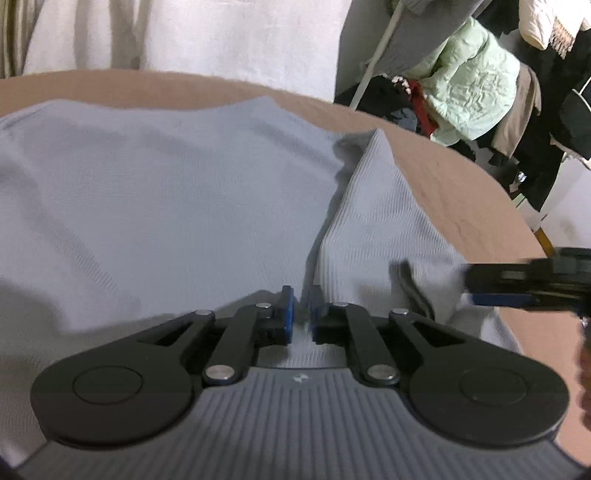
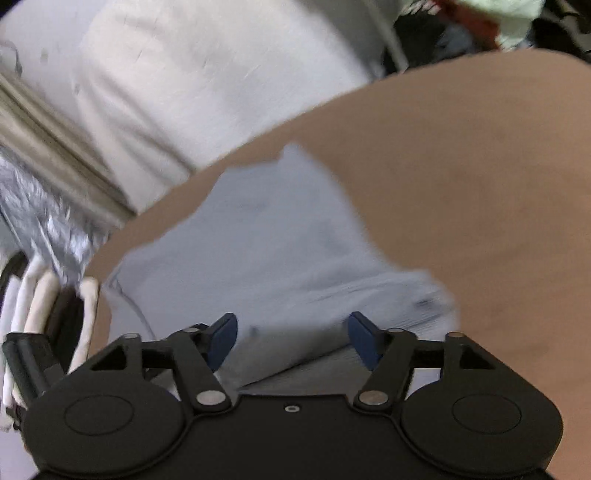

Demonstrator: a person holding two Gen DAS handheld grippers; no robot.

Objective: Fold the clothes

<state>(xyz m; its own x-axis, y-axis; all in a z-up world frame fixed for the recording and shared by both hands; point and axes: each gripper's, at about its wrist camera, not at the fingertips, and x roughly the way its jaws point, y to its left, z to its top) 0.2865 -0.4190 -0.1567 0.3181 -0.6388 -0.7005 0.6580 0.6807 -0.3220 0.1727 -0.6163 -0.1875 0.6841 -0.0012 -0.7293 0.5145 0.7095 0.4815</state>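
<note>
A pale blue-grey knit garment (image 1: 155,206) lies spread on a round brown table (image 1: 443,177), with one side folded inward along a ridge (image 1: 369,221). My left gripper (image 1: 302,314) is shut on a pinch of this fabric at its near edge. My right gripper (image 2: 293,339) is open, its blue pads (image 2: 225,338) either side of the garment (image 2: 273,240) without gripping it; this view is blurred. The right gripper also shows in the left wrist view (image 1: 517,286), at the garment's right edge.
White curtains (image 1: 192,33) hang behind the table. A rack with a pale green quilted jacket (image 1: 476,85) and dark clothes stands at the back right. In the right wrist view, white folded items (image 2: 33,314) sit off the table's left edge.
</note>
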